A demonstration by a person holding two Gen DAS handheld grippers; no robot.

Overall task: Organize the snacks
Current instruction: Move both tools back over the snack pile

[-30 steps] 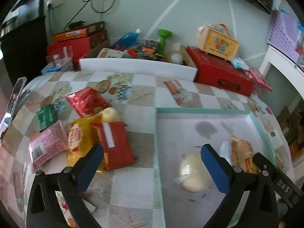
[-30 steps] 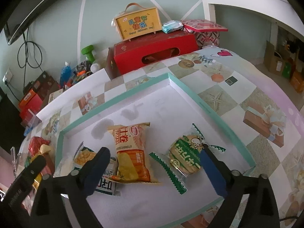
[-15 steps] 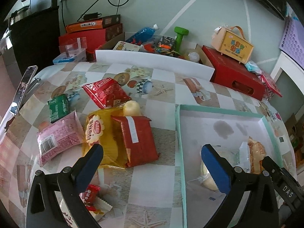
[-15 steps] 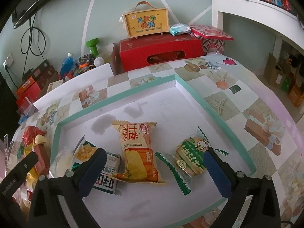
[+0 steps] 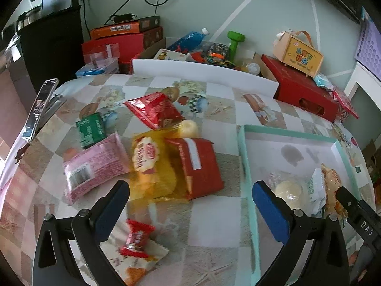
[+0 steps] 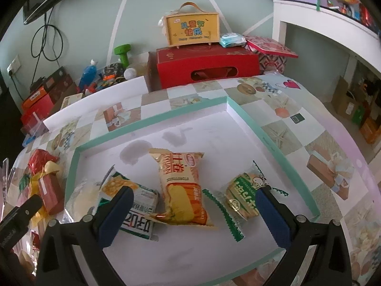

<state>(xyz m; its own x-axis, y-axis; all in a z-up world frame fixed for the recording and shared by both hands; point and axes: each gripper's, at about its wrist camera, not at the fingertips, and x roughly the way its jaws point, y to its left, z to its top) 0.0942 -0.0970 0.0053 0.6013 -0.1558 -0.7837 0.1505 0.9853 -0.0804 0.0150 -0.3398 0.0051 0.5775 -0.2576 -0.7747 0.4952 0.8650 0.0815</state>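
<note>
The checkered surface (image 5: 214, 219) carries a shallow tray (image 6: 152, 122) with a teal rim, sitting toward its right half; bare surface shows between the tray's left rim and the loose snack pile. Inside the tray the far half of the white floor is open, while the near half holds an orange-yellow packet (image 6: 183, 190), a green-and-white packet (image 6: 243, 199) to its right, a white-and-green packet (image 6: 133, 205) to its left, and a clear-wrapped pale bun (image 5: 287, 190) by the left wall. Outside the tray lie a red flat packet (image 5: 200, 166) overlapping a yellow bag (image 5: 152, 169), a pink packet (image 5: 95, 166) beside that, a red puffed bag (image 5: 154, 110) farther back, a small green packet (image 5: 90, 131) near the left edge, and a small red candy (image 5: 135, 238) nearest.

The left gripper (image 5: 190, 205) hangs over the gap between pile and tray, fingers spread wide and empty. The right gripper (image 6: 194, 207) hangs over the tray's near half, fingers likewise wide, gripping nothing.
</note>
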